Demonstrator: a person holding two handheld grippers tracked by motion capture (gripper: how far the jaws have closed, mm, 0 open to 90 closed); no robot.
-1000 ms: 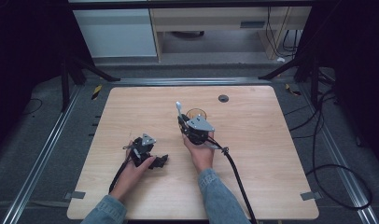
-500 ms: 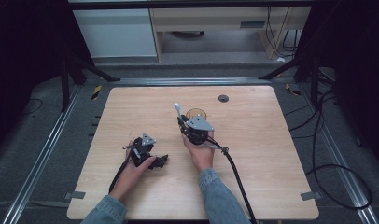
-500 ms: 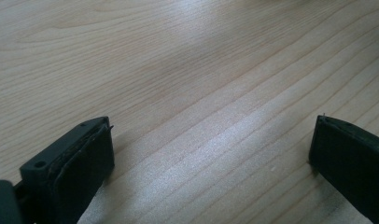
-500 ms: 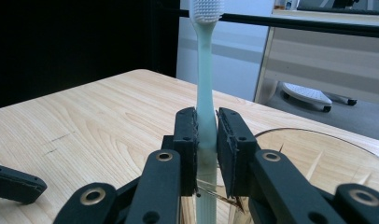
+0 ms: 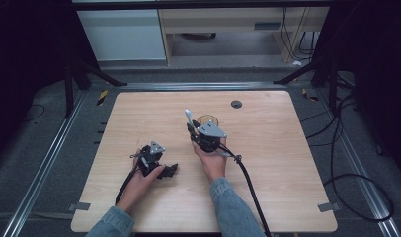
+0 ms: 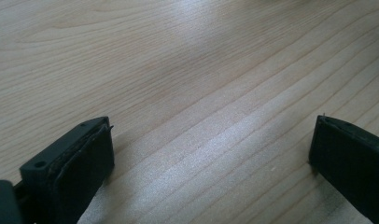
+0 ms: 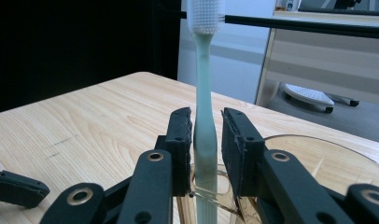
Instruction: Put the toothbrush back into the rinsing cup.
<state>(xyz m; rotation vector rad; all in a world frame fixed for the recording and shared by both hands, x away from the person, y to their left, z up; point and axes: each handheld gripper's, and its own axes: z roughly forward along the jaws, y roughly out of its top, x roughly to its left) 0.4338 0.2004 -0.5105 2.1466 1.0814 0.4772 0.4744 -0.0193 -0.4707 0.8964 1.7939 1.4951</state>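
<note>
Standing upright between the jaws of the right gripper [image 7: 206,149], a pale green toothbrush [image 7: 204,93] has its bristle head at the top and its lower end inside a clear glass cup [image 7: 318,158] on the wooden table [image 5: 287,163]. Those jaws have just been opening; a thin gap shows beside the handle on one side, so the hold looks released. Resting low on the table, the left gripper [image 6: 211,154] has its jaws spread wide around bare wood.
</note>
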